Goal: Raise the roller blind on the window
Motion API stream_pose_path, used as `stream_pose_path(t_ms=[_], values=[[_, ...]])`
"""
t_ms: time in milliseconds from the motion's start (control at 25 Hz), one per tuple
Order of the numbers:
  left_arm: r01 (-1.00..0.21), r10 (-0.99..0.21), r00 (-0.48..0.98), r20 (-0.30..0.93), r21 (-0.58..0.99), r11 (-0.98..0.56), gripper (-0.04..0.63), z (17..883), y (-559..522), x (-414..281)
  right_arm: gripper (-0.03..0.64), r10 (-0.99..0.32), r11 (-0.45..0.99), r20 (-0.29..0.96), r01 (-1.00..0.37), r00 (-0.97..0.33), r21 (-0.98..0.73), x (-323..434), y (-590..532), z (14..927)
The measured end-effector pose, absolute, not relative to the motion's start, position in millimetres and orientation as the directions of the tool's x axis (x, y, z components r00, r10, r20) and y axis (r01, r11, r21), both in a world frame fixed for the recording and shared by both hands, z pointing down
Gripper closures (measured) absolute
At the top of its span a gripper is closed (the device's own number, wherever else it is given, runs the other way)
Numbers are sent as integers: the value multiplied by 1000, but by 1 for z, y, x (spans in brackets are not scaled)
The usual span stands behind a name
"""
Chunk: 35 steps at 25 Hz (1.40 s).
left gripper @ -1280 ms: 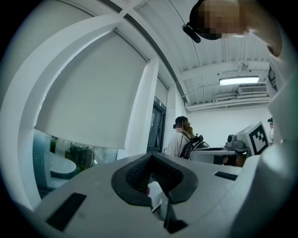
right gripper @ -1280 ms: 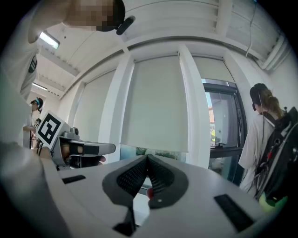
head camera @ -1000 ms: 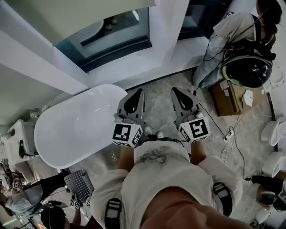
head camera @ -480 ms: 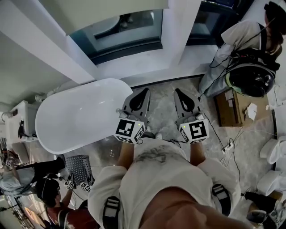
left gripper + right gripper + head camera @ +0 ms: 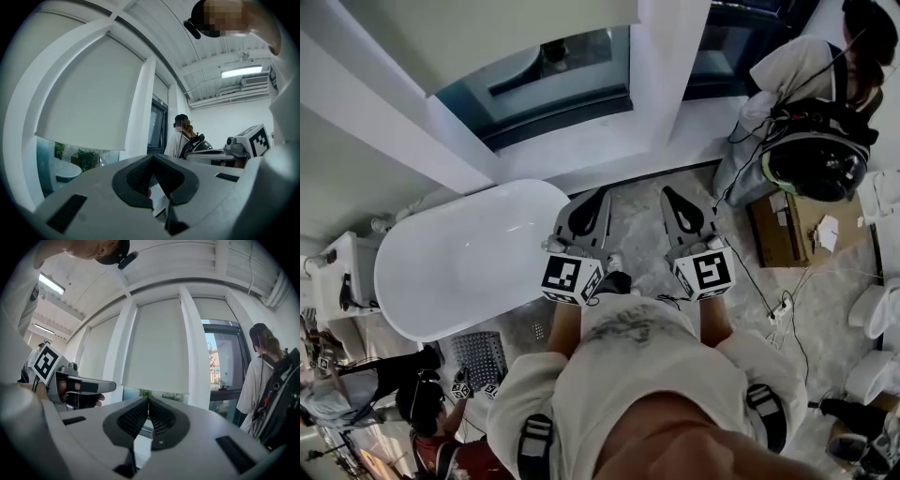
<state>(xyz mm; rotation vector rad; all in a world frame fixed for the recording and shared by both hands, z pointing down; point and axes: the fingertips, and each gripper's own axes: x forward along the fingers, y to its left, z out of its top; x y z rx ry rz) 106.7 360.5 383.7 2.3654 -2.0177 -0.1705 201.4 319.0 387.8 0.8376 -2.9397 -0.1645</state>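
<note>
Head view: the roller blind (image 5: 487,28) hangs on the far side, beyond the bathtub (image 5: 469,258), and covers the upper part of the window (image 5: 553,75). Its hem runs left to right, with bare glass beneath. The left gripper (image 5: 592,202) and right gripper (image 5: 673,199) both point toward it from well apart; the left looks nearer.

Left gripper view: the jaws are pressed together with nothing between them. The blind sits up and to the left, plain pale fabric with a straight hem, partly lowered.

Right gripper view: the jaws are closed and empty. The blind lies straight ahead and higher. No cord or chain can be made out.
</note>
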Motion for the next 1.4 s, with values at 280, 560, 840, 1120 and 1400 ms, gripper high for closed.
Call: stream_pose_path(t_ms=[280, 560, 840, 1120, 1400], values=[[-980, -982, 177, -64, 83, -182, 588, 385, 315, 89, 554, -554, 828, 53, -544, -831, 133, 183, 273, 387], [-974, -978, 202, -55, 94, -207, 588, 390, 278, 52, 555, -577, 812, 68, -564, -814, 150, 148, 240, 390], [-965, -971, 234, -51, 111, -238, 588, 394, 239, 20, 554, -617, 782, 80, -600, -783, 170, 123, 204, 391], [-958, -966, 257, -38, 119, -259, 588, 395, 211, 3, 554, -636, 768, 92, -617, -766, 171, 106, 176, 390], [-959, -967, 252, -35, 128, -254, 588, 400, 164, -9, 554, -622, 779, 87, -604, -778, 167, 89, 131, 394]])
